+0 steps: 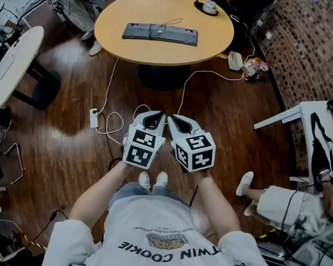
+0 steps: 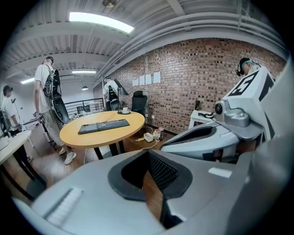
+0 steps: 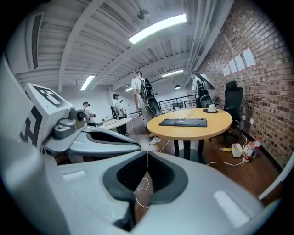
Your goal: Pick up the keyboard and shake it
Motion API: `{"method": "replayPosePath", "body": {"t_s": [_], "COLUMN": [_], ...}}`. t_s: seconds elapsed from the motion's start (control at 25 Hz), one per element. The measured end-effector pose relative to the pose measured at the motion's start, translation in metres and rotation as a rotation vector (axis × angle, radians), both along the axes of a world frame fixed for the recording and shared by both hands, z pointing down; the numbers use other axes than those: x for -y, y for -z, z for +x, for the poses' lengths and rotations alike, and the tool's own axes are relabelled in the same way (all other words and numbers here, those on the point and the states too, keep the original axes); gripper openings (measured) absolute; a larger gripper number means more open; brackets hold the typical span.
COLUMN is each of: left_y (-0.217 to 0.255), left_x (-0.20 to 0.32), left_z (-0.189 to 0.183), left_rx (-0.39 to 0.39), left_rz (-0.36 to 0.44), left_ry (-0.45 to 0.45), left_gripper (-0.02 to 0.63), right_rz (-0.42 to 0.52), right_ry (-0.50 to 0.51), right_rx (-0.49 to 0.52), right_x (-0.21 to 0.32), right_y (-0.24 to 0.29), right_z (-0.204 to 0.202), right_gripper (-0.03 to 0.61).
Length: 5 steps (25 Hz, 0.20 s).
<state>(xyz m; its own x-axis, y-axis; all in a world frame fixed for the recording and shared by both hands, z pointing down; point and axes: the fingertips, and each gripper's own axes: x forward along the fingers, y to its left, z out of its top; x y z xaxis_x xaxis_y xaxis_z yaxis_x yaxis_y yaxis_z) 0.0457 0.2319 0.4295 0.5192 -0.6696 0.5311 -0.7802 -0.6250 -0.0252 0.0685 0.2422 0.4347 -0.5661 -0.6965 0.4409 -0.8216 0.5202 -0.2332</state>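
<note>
A dark keyboard (image 1: 160, 33) lies upside down on the round wooden table (image 1: 216, 43), its cable looped on top. It also shows far ahead in the left gripper view as the keyboard (image 2: 104, 126) and in the right gripper view as the keyboard (image 3: 183, 122). My left gripper (image 1: 152, 114) and right gripper (image 1: 171, 116) hang side by side over the floor, well short of the table. Both are shut and hold nothing.
A cup on a saucer (image 1: 207, 6) sits at the table's far edge. White cables and a power strip (image 1: 94, 118) lie on the wooden floor before the table. A second table (image 1: 9, 60) stands left, a white desk (image 1: 306, 117) right. People stand behind; a seated person's leg (image 1: 263, 198) is at right.
</note>
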Motion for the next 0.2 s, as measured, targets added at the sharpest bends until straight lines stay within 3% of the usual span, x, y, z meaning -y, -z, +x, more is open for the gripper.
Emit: {"method": "replayPosePath", "body": {"t_s": [0.2], "left_y": [0.0046], "left_x": [-0.0033], "left_z": [-0.0114], "left_rx": [-0.02], "left_rz": [-0.004], "left_ry": [0.011], "left_gripper": [0.008], "right_rz": [0.024], "right_ry": [-0.015], "right_rx": [-0.004], "right_x": [0.0003], "right_y": [0.0088], "right_z": [-0.008], "right_gripper": [0.005]}}
